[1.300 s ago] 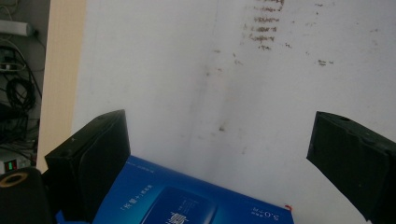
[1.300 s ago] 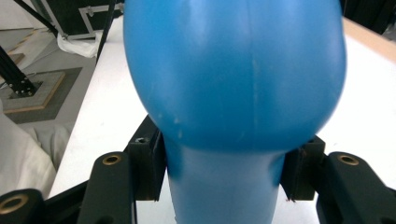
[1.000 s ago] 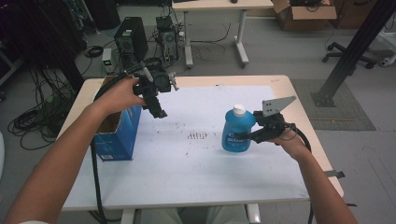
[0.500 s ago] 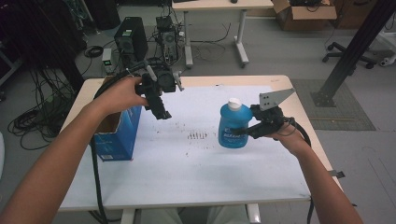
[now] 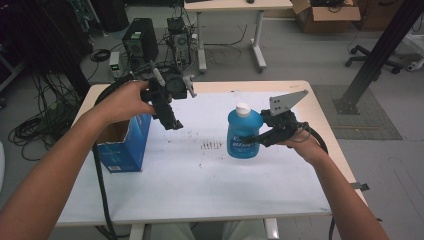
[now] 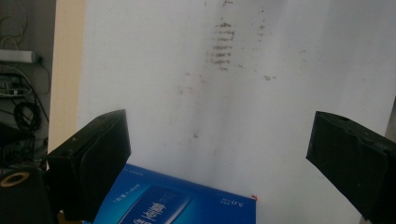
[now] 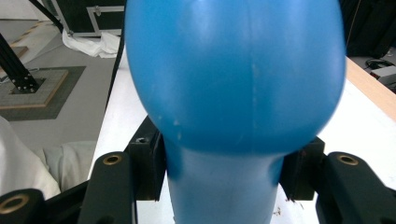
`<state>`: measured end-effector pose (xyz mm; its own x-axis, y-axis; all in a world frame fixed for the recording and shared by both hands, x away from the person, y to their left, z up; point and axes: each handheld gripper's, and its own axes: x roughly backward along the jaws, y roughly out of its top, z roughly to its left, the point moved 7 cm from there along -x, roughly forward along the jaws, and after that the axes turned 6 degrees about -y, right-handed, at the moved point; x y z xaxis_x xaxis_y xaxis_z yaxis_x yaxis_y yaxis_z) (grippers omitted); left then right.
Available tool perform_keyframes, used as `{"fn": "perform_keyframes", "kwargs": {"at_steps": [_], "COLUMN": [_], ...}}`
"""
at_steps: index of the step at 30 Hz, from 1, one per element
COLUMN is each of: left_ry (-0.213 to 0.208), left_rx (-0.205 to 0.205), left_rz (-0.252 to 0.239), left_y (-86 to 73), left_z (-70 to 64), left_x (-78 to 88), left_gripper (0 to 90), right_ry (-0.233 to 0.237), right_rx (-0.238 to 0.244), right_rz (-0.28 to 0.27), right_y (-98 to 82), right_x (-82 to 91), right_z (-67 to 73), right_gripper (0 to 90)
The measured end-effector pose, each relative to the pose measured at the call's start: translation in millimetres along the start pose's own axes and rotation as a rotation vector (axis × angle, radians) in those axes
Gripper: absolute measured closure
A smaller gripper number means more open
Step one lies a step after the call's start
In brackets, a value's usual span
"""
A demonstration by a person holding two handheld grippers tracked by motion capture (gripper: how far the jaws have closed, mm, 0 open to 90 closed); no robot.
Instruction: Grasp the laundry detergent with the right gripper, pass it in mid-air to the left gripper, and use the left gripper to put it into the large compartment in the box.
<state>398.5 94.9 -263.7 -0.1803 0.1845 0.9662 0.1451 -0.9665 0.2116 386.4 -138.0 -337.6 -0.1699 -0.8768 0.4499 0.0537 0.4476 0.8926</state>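
Right gripper clamped tight on blue bottle, pinching it above white table. Left gripper spread wide, nothing between, hanging just beside open blue box.

**White-topped surface with a box and a patch of dark marks**

The rectangular surface has a white top with a pale wooden edge showing along its far side and corners. An open blue cardboard box with white print stands directly on it near the left edge, its top flaps open. Near the middle of the white top lies a small cluster of dark smudged marks, with finer specks scattered around them. In the left gripper view the same marks appear as short grey streaks.
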Motion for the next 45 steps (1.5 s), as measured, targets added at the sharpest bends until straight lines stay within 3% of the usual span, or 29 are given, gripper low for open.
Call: {"fn": "perform_keyframes", "kwargs": {"at_steps": [14,36,45], "left_ry": [-0.046,-0.103,-0.124], "left_rx": [-0.030,-0.043,-0.053], "left_rz": [0.004,0.014,0.008], "left_y": [9.6,18.8,19.8], "left_z": [-18.2,-29.7,-33.5], "left_x": [18.0,21.9,22.1], "left_gripper": [6.5,6.5,6.5], "right_ry": [0.033,0.112,0.133], "right_rx": [0.019,0.060,0.066], "right_rz": [0.007,0.035,0.037], "right_y": [13.9,32.0,37.0], "right_x": [-22.6,-71.9,-83.3], "right_z": [5.7,16.4,20.0], "right_gripper": [43.4,43.5,43.5]}}
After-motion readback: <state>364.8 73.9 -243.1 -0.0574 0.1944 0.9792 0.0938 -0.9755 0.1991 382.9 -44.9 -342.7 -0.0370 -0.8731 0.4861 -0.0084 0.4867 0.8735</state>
